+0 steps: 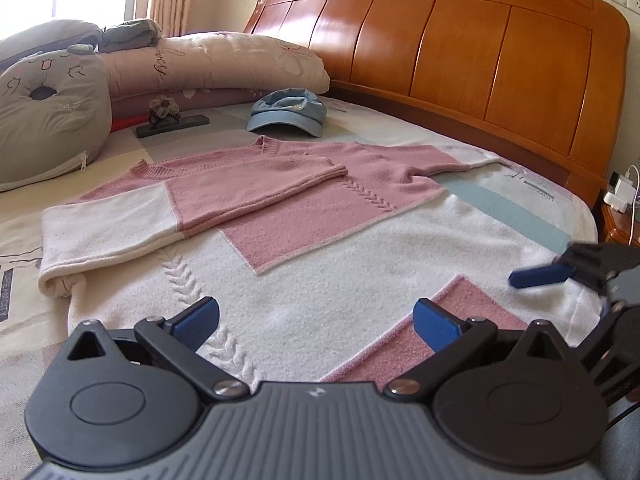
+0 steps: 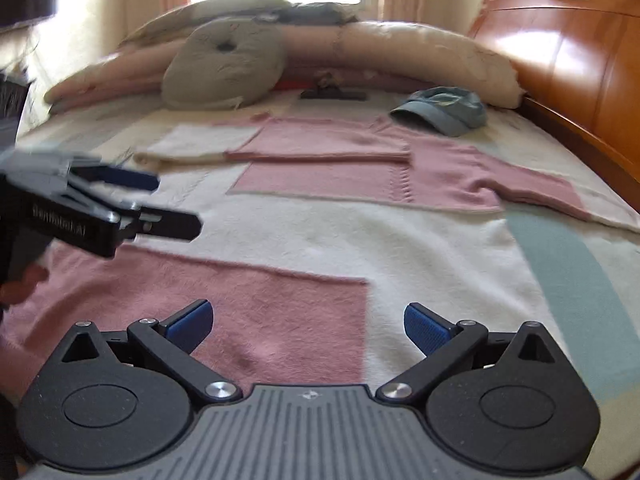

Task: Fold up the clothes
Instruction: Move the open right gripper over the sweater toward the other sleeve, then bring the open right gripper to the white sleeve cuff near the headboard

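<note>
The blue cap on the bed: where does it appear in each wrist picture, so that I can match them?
Left wrist view: blue cap lies upper centre, beyond the sweater's neckline.
Right wrist view: blue cap lies upper right, near the sweater's far edge.
Shared landmark: the wooden headboard, right of the cap in both.

The pink-and-white knit sweater (image 1: 304, 216) lay flat on the bed before me, collar toward twelve o'clock. One sleeve was folded across its chest from nine o'clock, the other stretched toward two o'clock. Its white hem was nearest me.
</note>
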A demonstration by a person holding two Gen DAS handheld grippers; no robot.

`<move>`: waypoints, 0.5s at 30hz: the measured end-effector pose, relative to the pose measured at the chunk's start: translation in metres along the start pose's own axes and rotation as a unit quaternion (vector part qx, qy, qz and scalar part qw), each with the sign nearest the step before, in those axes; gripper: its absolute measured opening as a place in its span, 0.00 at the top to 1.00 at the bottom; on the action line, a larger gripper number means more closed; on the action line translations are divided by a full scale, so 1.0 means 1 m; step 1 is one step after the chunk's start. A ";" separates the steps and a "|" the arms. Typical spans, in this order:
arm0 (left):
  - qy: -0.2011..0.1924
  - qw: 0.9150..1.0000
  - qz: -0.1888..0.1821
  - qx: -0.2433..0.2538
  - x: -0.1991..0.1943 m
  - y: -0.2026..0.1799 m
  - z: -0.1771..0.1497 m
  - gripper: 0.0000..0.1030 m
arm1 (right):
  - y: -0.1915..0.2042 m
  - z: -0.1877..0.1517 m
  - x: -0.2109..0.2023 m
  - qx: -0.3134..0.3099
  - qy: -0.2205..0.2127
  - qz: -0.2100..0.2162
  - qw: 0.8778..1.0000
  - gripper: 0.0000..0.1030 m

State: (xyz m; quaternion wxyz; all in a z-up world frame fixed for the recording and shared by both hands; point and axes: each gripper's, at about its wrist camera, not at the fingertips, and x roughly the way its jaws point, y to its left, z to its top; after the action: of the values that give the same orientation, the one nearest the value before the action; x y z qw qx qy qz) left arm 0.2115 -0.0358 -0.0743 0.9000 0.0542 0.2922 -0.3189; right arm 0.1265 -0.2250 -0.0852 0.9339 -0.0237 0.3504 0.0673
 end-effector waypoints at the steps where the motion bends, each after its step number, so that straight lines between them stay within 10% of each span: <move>1: 0.000 1.000 -0.001 0.001 0.000 -0.001 0.000 0.01 | -0.003 -0.004 0.006 0.008 0.016 -0.004 1.000 0.00; 15: 0.001 1.000 0.003 0.019 -0.001 -0.010 -0.001 0.01 | -0.022 -0.009 -0.016 0.045 -0.009 -0.037 0.998 0.00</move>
State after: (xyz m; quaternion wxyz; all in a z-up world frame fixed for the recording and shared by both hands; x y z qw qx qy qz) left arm 0.2041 -0.0428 -0.0737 0.8992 0.0728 0.2873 -0.3218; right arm 0.1116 -0.2497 -0.0816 0.9388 0.0063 0.3440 0.0171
